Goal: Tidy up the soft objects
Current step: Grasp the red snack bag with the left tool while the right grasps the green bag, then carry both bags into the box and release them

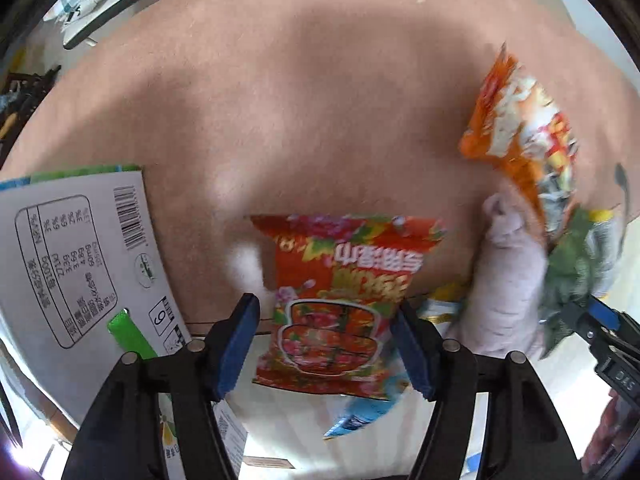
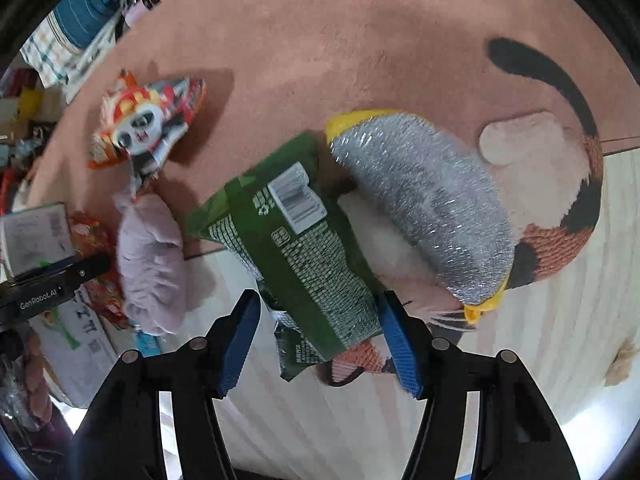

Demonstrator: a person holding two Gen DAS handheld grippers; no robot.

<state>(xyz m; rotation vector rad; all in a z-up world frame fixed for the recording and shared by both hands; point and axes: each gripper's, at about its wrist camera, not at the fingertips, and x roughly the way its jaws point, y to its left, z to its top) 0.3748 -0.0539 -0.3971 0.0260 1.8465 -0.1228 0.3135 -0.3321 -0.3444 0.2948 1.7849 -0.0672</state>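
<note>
In the left wrist view my left gripper (image 1: pixel 326 344) is open, its blue pads either side of a red flowered snack bag (image 1: pixel 340 300) lying at the edge of the pink rug (image 1: pixel 320 100). A lilac rolled cloth (image 1: pixel 504 280) lies to its right, with an orange snack bag (image 1: pixel 520 128) beyond. In the right wrist view my right gripper (image 2: pixel 320 336) is open around a green snack bag (image 2: pixel 296 248). A silver-and-yellow scouring sponge (image 2: pixel 428 208) lies against the bag's right side. The lilac cloth (image 2: pixel 150 256) and a panda-print bag (image 2: pixel 144 124) lie to the left.
A white carton (image 1: pixel 76 252) with a barcode lies left of the left gripper. A blue packet (image 1: pixel 356 416) peeks from under the red bag. Pale wood floor (image 2: pixel 520 360) borders the rug, which has a cat pattern (image 2: pixel 560 220). Clutter and folded fabric (image 2: pixel 76 28) sit at the far left.
</note>
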